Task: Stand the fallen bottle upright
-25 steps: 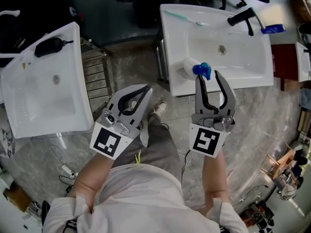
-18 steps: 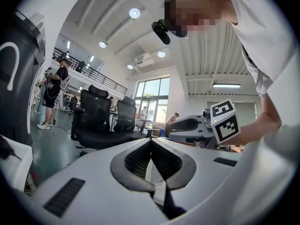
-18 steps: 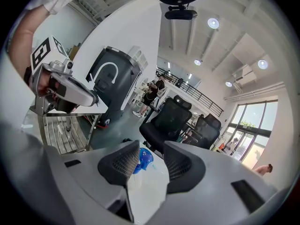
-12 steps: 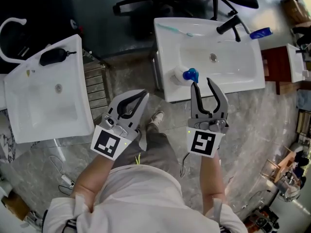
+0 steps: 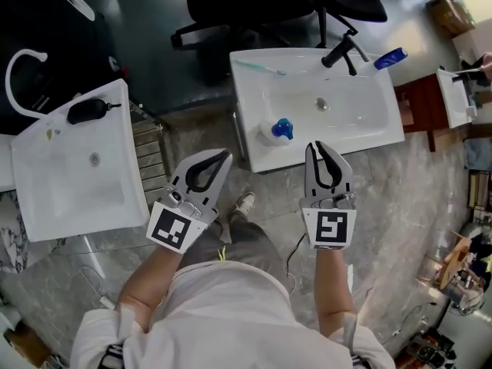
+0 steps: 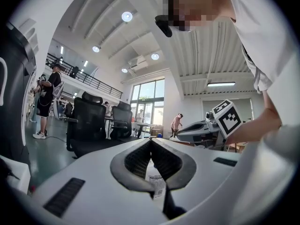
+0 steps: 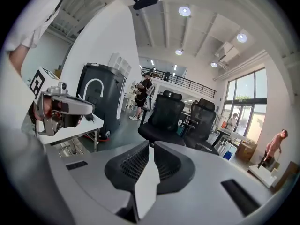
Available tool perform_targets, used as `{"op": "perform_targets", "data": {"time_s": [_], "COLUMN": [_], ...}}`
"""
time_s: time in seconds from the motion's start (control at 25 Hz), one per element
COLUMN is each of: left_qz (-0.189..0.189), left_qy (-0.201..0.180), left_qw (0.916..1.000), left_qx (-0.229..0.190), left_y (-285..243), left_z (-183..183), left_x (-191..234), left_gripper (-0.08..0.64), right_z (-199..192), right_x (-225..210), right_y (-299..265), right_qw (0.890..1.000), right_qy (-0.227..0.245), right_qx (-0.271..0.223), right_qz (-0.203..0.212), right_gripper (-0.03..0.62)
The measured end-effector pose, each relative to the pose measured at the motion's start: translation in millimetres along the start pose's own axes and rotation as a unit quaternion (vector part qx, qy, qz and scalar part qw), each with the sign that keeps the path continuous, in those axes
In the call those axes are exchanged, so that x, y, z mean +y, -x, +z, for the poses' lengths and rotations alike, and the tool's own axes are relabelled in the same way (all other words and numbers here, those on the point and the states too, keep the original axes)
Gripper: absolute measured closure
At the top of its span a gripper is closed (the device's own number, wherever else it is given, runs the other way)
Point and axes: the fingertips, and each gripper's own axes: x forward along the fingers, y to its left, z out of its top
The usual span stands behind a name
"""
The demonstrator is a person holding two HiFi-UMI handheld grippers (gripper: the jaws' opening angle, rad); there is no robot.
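- Right claw [image 5: 315, 146] has just been closing. Its jaws are nearly together now, with nothing between them.
- Left claw [image 5: 224, 155] is pinched tight and empty.
- White bottle [image 5: 274, 130] with a blue cap sits on the lower left corner of the white sink [image 5: 377, 133], up the frame from the right claw and not touching it.
- Seen from above, the bottle may be standing, but that is hard to tell.
- Toothbrush [image 5: 257, 68] lies on the sink's upper left rim.

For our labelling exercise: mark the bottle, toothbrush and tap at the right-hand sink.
bottle [image 5: 280, 128], head view, on its blue cap
toothbrush [image 5: 260, 68], head view, middle of handle
tap [image 5: 339, 50], head view, black spout
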Motion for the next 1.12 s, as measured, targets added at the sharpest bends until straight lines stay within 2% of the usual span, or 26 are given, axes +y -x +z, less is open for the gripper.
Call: {"op": "perform_targets", "data": {"time_s": [0.12,0.32,0.56,0.72,1.12], "left_qz": [-0.008,-0.012,-0.009,-0.007,-0.005], "left_qy": [-0.006,-0.018,-0.034,-0.047,-0.074], "left_qw": [0.9999,0.9995,0.9985,0.9976,0.994], "left_qx": [-0.007,-0.025,-0.043,-0.051,-0.08], "left_y": [-5.3,-10.3,-13.7,-13.3,-14.2], "left_z": [10.3,33.1,61.8,78.5,119.5], "left_x": [-4.9,-13.9,-23.1,-29.1,-37.8], "left_gripper": [0.541,0.541,0.541,0.541,0.541], "right_z": [-6.6,-10.9,-6.9,10.9,68.6], "right_x": [-8.1,-28.0,-68.4,-89.5,-118.8], "right_y": [9.1,28.2,53.2,70.4,104.0], "right_qw": [0.999,0.995,0.985,0.985,0.983], "right_qy": [-0.037,-0.099,-0.169,-0.161,-0.128], "right_qx": [0.015,0.011,-0.013,-0.036,-0.114], "right_qz": [0.0,-0.01,-0.035,-0.053,-0.068], "right_gripper": [0.538,0.541,0.543,0.543,0.543]}}
